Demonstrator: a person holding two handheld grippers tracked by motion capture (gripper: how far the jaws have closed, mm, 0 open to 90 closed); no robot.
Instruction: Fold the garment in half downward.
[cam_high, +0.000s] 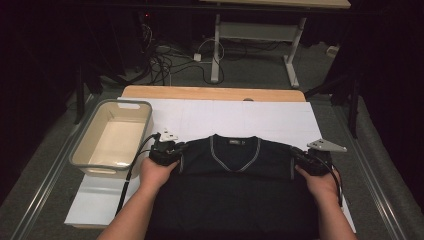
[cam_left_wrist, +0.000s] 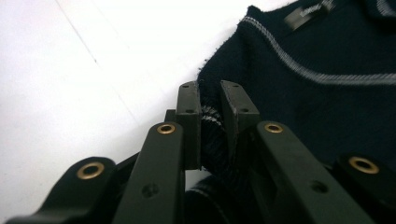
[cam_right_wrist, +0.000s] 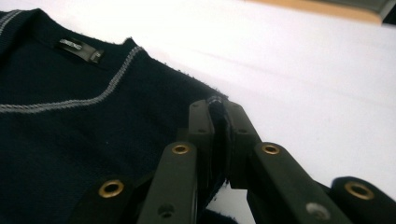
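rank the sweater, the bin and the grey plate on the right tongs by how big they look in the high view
1. sweater, largest by far
2. bin
3. grey plate, smallest

All sit at a similar distance from the camera, so the order looks safe.

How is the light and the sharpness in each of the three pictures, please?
High view: dim, dark surroundings; the navy V-neck sweater with grey trim loses detail near the bottom edge. Left gripper view: the white table sheet is overexposed, the neck label blurred. Right gripper view: the sheet glares again; the shut right gripper looks sharp.
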